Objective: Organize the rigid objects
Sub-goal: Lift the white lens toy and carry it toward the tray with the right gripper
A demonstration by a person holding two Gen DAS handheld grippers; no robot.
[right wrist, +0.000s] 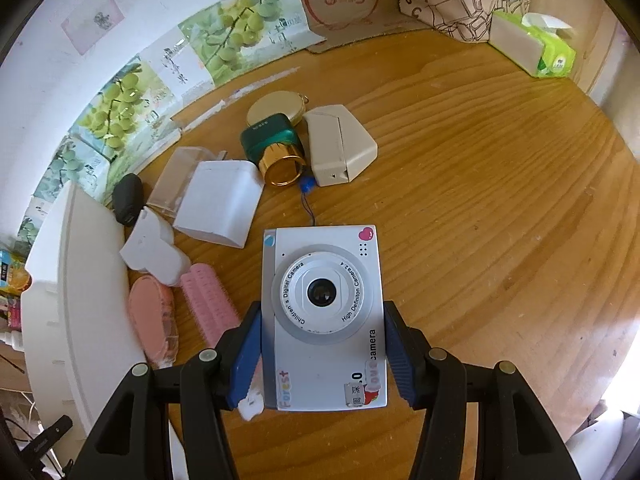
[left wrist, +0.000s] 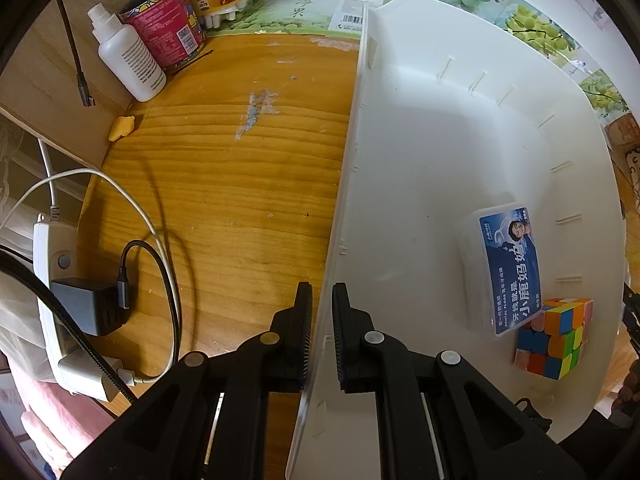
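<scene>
Camera clamped, bin steadied

The right gripper [right wrist: 323, 354] pinches one toy camera [right wrist: 323, 312] across its short sides, long axis pointing ahead; the white bin [right wrist: 72, 280] lies to its left. The left gripper [left wrist: 322, 332] is closed on the bin wall [left wrist: 340, 208]; inside, ahead-right: one floss box [left wrist: 510, 272], one puzzle cube [left wrist: 554, 338].

On the wooden desk [left wrist: 224, 184], at the far left, a white bottle [left wrist: 128, 60] stands beside a pink can [left wrist: 168, 28]. A power strip [left wrist: 60, 312] with a black charger [left wrist: 90, 306] lies near left. A green tissue pack [right wrist: 532, 46] sits far right
</scene>
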